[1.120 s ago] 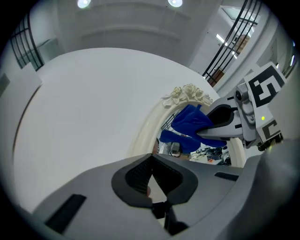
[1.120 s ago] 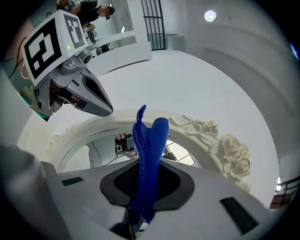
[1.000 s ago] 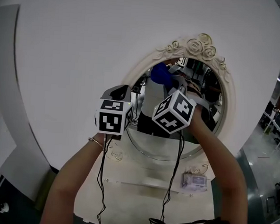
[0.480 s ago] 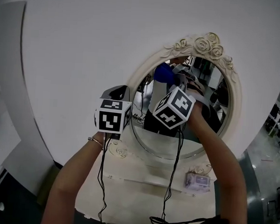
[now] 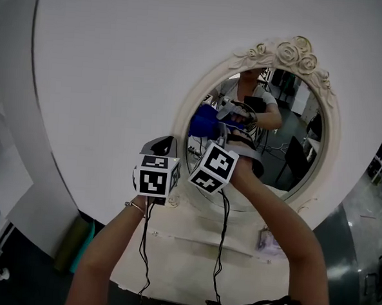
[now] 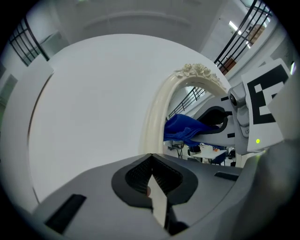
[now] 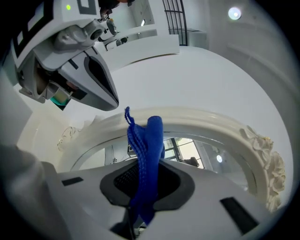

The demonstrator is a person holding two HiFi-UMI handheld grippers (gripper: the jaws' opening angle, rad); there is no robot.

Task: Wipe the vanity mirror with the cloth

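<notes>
Two jaws of R gripper [image 7: 140, 174] are clamped on the blue cloth [image 7: 147, 140]. A folded wad w/ a frayed cord stands up out of the pads, and a short tail hangs below them. From the head view, the cloth [image 5: 204, 122] sits on the upper-left part of the mirror [image 5: 288, 145] glass, just inside the cream frame [image 5: 182, 119]. It looks pressed to the glass, w/ its reflection meeting it. R marker cube [image 5: 214, 168] is below the cloth, w/ the forearm running back over the worktop [image 5: 179, 244] toward its near right corner.

L gripper [image 6: 152, 164] has its jaws together w/ nothing btwn the ribbed pads. It hangs just outside the frame's left side, in front of the white wall panel [image 5: 119, 67] and above the worktop's far left part, near R gripper but apart from it. L marker cube [image 5: 156, 175] faces the head cam, w/ a bracelet [image 5: 133, 207] on the wrist under it.

Mirror is oval and upright at the worktop's far edge, w/ carved roses [image 5: 294, 50] at the top of the frame. Cables [image 5: 221, 247] drop from both grippers across the worktop to its near edge. A small packet [image 5: 269, 242] lies near the right edge.
</notes>
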